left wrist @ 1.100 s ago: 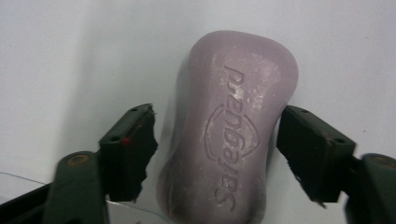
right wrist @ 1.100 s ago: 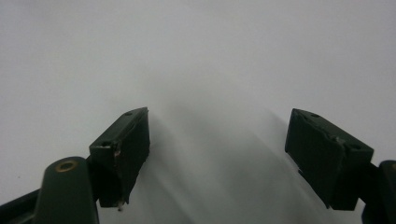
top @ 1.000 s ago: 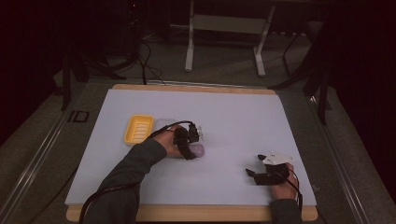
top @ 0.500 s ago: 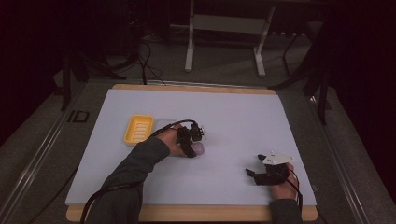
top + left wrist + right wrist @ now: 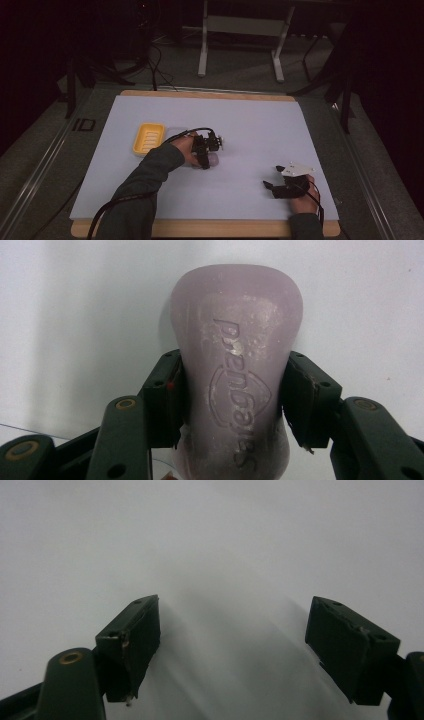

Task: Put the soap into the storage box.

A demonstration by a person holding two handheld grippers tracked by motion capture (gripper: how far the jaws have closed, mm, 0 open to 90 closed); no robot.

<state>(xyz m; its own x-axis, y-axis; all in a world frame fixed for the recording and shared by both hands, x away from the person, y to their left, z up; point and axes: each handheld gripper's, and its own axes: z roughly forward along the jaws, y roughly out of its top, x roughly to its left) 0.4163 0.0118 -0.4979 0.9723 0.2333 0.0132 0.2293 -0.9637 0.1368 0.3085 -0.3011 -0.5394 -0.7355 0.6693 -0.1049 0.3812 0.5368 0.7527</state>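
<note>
Left claw (image 5: 232, 400) pinching a pale purple soap bar (image 5: 235, 370), one black jaw pressed on each side of its narrow middle. "Safeguard" stamped into the top of the soap. Soap lying flat on the white surface (image 5: 260, 130), wide end poking out past the jaws.

From the high view: soap (image 5: 213, 159) and left claw (image 5: 210, 155) just to the right of a yellow soap dish (image 5: 148, 138), near it but not touching. Left hand (image 5: 186, 150) wrapped round the claw, dark green sleeve (image 5: 145, 185) running back to the near edge of the surface. Black cable (image 5: 185, 134) looped over the hand.

Right claw (image 5: 272, 186) well apart from the dish, far to its right and closer to the near edge. Jaws spread wide, nothing between them but bare white surface (image 5: 225, 555). Right hand (image 5: 302, 192) behind it, grey three-cornered plate (image 5: 295, 170) on top.

Dark floor beyond the far edge, with metal legs (image 5: 240, 40) standing there.
</note>
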